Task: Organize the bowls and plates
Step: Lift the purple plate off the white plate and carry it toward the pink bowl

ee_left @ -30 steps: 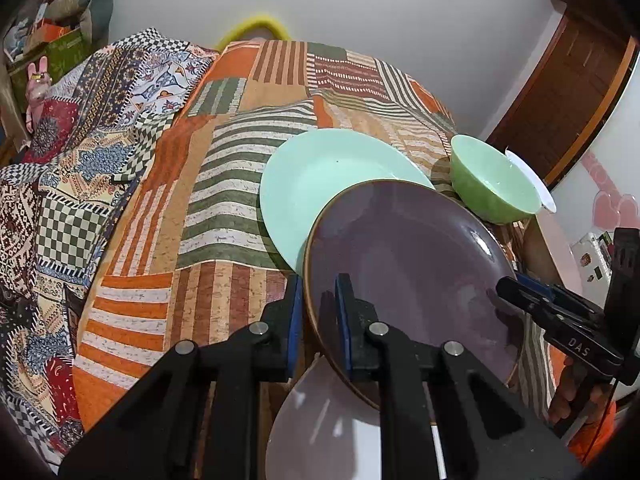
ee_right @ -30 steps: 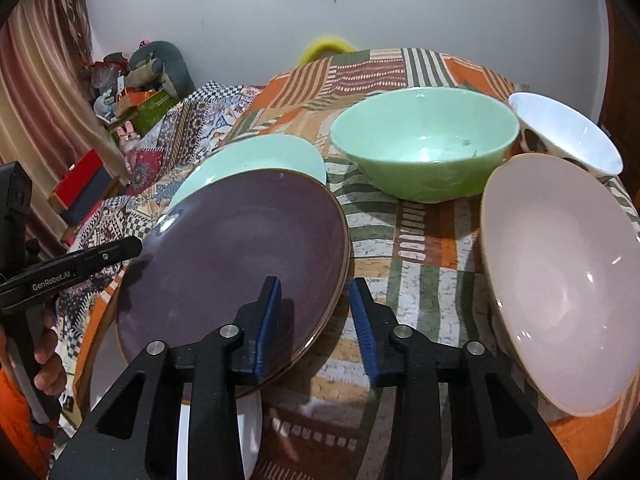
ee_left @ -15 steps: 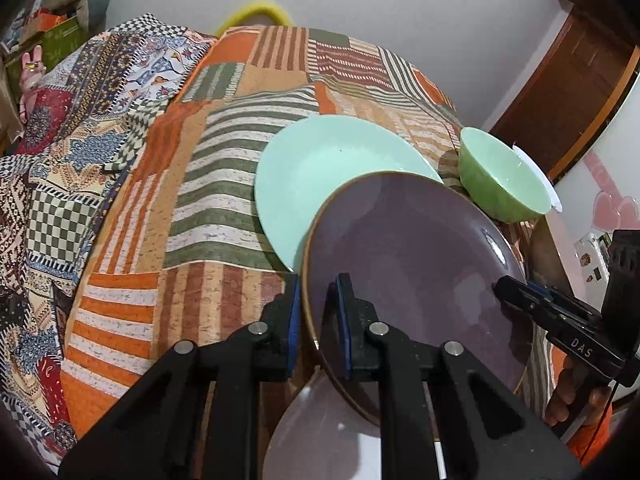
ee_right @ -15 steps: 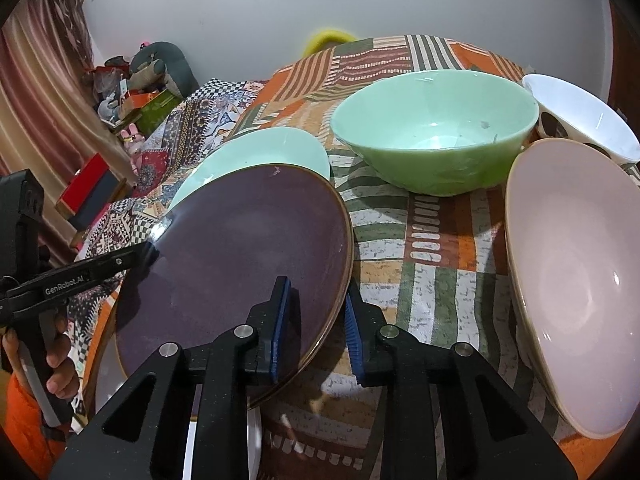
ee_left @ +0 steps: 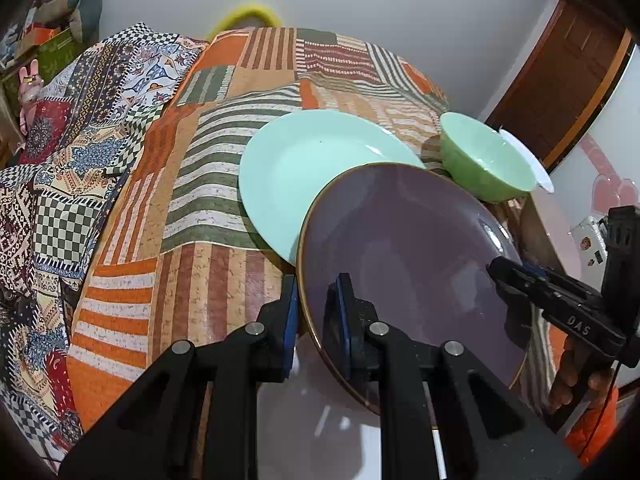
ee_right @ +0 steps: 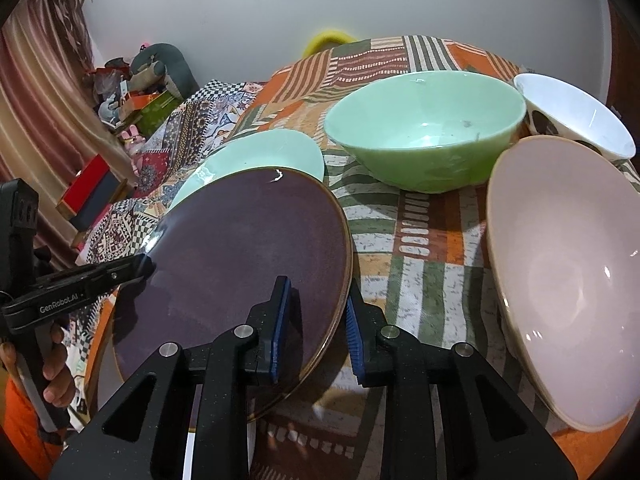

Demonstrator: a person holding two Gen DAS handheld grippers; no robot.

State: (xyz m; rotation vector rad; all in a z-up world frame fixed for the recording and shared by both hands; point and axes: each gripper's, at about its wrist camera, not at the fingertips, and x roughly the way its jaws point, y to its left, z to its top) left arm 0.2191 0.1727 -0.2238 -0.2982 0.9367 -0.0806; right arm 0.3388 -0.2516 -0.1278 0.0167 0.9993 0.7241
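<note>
Patchwork bedspread (ee_left: 224, 184), striped orange, green and white, covers the work surface under all the dishes. Landmark: purple plate (ee_left: 404, 264), gold-rimmed, tilted and lifted clear of the bedspread. Pink plate (ee_right: 568, 280) lies well to the right of the purple plate, near edge raised toward the camera. Mint-green plate (ee_left: 312, 168) lies flat directly behind the purple plate, partly covered by its far rim. Green bowl (ee_right: 424, 132) stands upright behind and to the right of the purple plate; white bowl (ee_right: 576, 116) with dark spots sits just beyond that, touching or nearly touching it. A white plate (ee_left: 320, 432) shows underneath the purple plate's near edge. Left gripper (ee_left: 316, 316): fingers narrow, pads clamped on the purple plate's left rim. Right gripper (ee_right: 316, 324): fingers narrow, pads clamped on the purple plate's right rim.
</note>
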